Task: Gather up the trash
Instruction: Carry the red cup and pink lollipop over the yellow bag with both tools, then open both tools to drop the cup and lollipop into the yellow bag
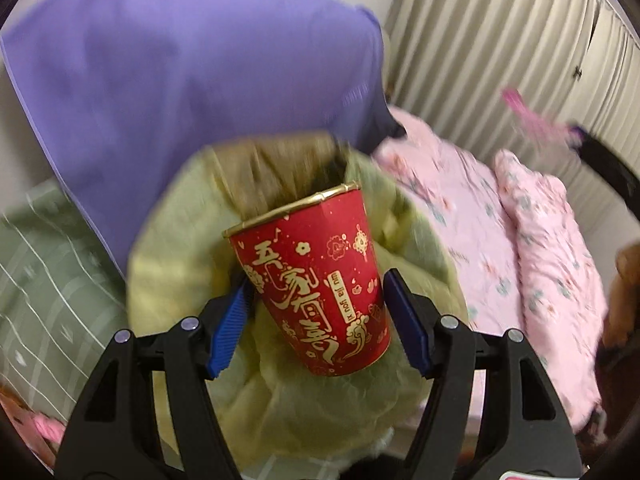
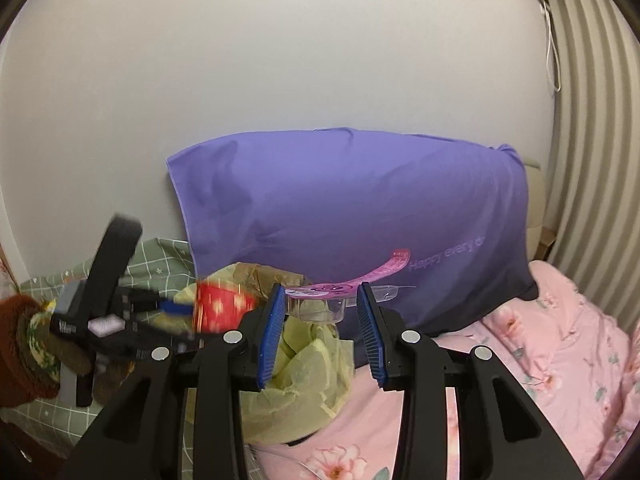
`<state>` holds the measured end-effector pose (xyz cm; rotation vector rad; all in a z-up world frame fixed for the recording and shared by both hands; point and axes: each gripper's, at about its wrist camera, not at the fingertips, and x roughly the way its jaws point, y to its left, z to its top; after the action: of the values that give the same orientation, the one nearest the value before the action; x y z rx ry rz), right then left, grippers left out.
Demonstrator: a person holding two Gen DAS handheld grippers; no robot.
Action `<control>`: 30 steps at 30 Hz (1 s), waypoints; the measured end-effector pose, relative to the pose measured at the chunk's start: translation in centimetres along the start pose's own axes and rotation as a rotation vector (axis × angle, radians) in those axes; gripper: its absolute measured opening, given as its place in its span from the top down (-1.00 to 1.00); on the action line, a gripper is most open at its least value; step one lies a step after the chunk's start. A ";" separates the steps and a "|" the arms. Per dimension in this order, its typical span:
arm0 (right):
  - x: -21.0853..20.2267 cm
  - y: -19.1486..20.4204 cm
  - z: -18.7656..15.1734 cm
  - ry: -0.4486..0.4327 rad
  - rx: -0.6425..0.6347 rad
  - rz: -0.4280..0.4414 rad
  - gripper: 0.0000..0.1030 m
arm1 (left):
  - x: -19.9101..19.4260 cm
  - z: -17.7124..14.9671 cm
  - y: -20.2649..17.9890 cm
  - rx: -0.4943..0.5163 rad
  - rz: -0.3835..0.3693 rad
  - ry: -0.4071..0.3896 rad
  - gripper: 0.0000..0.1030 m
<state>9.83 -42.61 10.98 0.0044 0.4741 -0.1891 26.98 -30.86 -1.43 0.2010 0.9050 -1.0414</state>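
Note:
A red paper cup with gold lettering sits between the blue pads of my left gripper, tilted, just above the open mouth of a yellow-green trash bag. The left pad touches the cup; a narrow gap shows at the right pad. In the right wrist view the cup is blurred over the bag. My right gripper holds a small clear plastic cup with a peeled pink lid beside the bag mouth.
A purple pillow leans on the wall behind the bag. A pink floral quilt lies to the right and a green checked sheet to the left. Striped curtains hang at the far right.

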 end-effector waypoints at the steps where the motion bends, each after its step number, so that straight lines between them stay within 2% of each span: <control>1: 0.8 -0.2 0.0 0.005 0.009 0.021 0.31 | 0.3 -0.4 0.2 -0.003 -0.012 0.024 -0.18; 2: 1.2 -0.2 0.1 0.009 0.011 0.033 0.31 | 0.6 -0.9 0.3 -0.004 -0.020 0.050 -0.18; 4: 2.3 0.0 0.1 0.017 0.010 0.063 0.31 | 0.6 -1.3 0.4 -0.005 -0.016 0.053 -0.18; 9: 4.5 1.0 0.2 0.025 0.011 0.129 0.31 | -1.8 -1.5 1.7 -0.090 -0.023 -0.025 -0.20; 13: 5.5 1.7 0.1 0.028 0.028 0.186 0.31 | -4.7 -1.4 2.9 -0.146 -0.032 -0.112 -0.46; 17: 6.7 2.8 -0.4 0.045 0.022 0.225 0.31 | -7.2 -2.0 4.1 -0.201 0.025 -0.178 -0.48; 21: 7.5 4.4 -0.9 0.062 -0.002 0.273 0.30 | -10.2 -3.4 5.8 -0.273 0.114 -0.245 -0.48; 25: 9.2 6.4 -1.8 0.089 -0.016 0.307 0.30 | -12.3 -4.9 6.8 -0.331 0.188 -0.271 -0.48; 30: 13.3 8.9 -4.3 0.226 -0.055 0.281 0.30 | -14.5 -7.5 8.5 -0.381 0.251 -0.257 -0.49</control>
<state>21.12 -36.04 0.76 0.0384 0.6972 0.1016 26.93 -12.78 2.19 -0.1345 0.8026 -0.6305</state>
